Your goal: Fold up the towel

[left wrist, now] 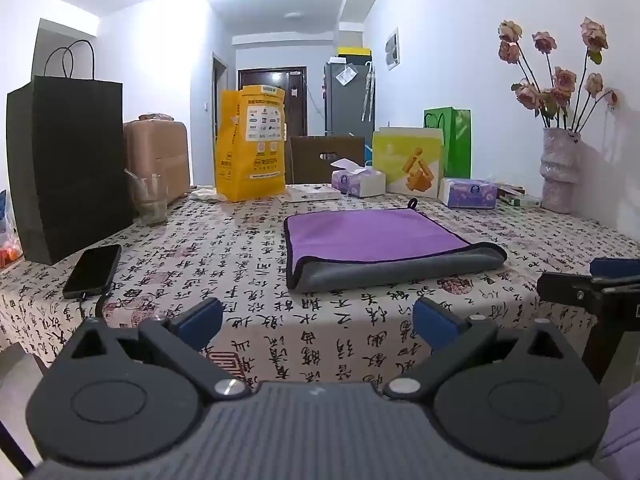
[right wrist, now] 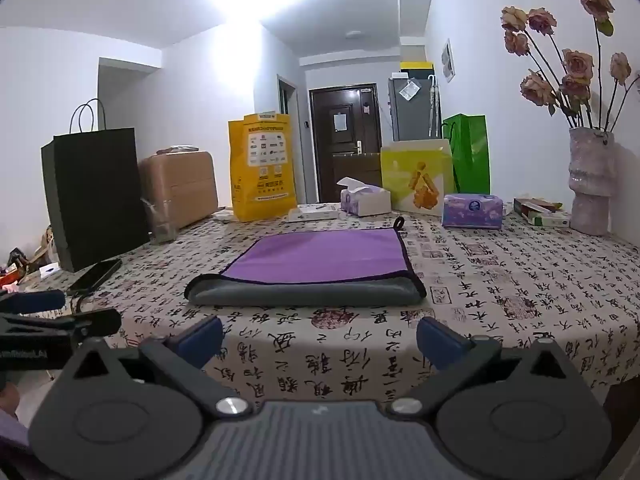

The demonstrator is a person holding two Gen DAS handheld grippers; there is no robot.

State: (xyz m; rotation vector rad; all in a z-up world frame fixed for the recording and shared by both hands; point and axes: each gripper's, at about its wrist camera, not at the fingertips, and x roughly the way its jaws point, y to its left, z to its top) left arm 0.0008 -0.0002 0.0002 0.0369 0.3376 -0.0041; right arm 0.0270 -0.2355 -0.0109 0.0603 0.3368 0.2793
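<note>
While both jaws gape, towel (left wrist: 376, 248) ahead of left hand-held gripper (left wrist: 318, 320), apart.

Home interior, an apartment living/dining area. A table (right wrist: 520, 280) with a calligraphy-print cloth stands against a white wall, cluttered with household stuff: black paper bag (left wrist: 68, 160), yellow shopping bag (right wrist: 262, 168), green gift bag (right wrist: 470, 152), two tissue boxes (right wrist: 472, 210), a drinking glass (left wrist: 150, 200), a phone (left wrist: 93, 270), and a vase (right wrist: 590, 184) of dried roses (right wrist: 568, 64). Behind the table a tan suitcase (right wrist: 180, 188) stands on the floor. A short hallway leads to a dark entrance door (right wrist: 344, 140), with a grey fridge (right wrist: 412, 104) beside it, papers stuck on its front. Ceiling light is on.
</note>
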